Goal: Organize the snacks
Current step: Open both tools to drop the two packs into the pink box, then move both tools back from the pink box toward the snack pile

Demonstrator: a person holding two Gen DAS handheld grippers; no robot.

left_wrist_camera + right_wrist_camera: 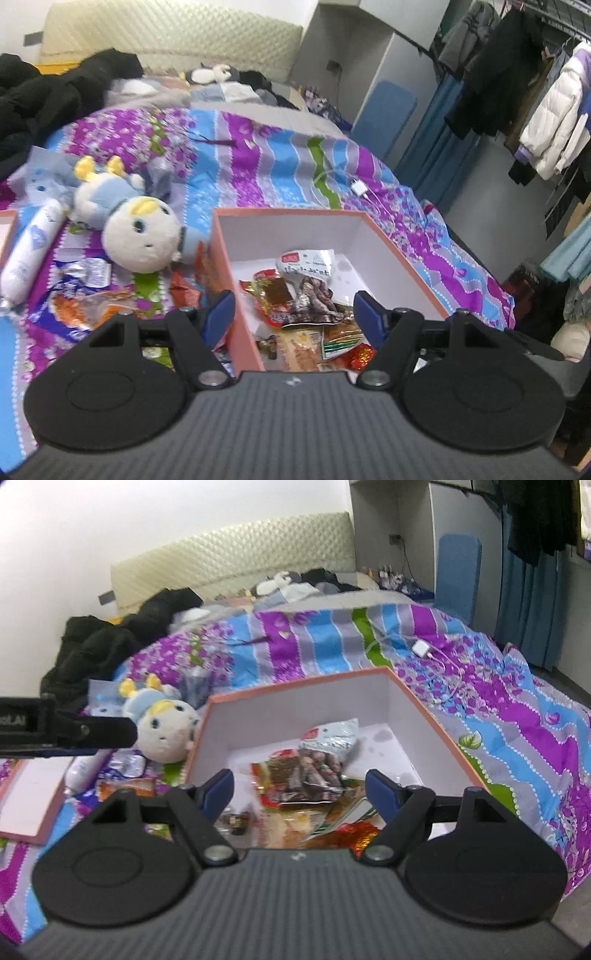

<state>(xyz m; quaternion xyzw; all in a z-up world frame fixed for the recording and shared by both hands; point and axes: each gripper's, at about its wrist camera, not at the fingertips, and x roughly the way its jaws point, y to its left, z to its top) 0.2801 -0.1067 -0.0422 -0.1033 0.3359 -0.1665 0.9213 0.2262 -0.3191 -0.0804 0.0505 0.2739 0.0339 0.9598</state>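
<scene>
Nearest the lens: left gripper point(294, 314), blue pads spread wide and empty, hovering over the near left wall of the pink box point(236, 302). Likewise right gripper point(300, 794), pads point(380, 794) spread wide, nothing pinched, poised above the box's near end.

Just beyond the pads: snack packets point(306, 299) heaped on the white floor of the box point(454, 746), among them a clear bag of dark pieces point(314, 779), a silver-topped pouch point(332, 738) and a red foil wrapper point(358, 834).

Left of the box, on the striped quilt point(266, 162): loose snack wrappers point(85, 306), still outside the box, beside a white tube point(31, 251) and a plush doll point(136, 229) lying against the box's outer wall. At far left of the right view: flat pink lid point(29, 805).

Farther along the quilt: white charger with cable point(359, 187).

Farthest: black clothing point(44, 96), quilted headboard point(236, 557), hanging coats point(524, 81).
</scene>
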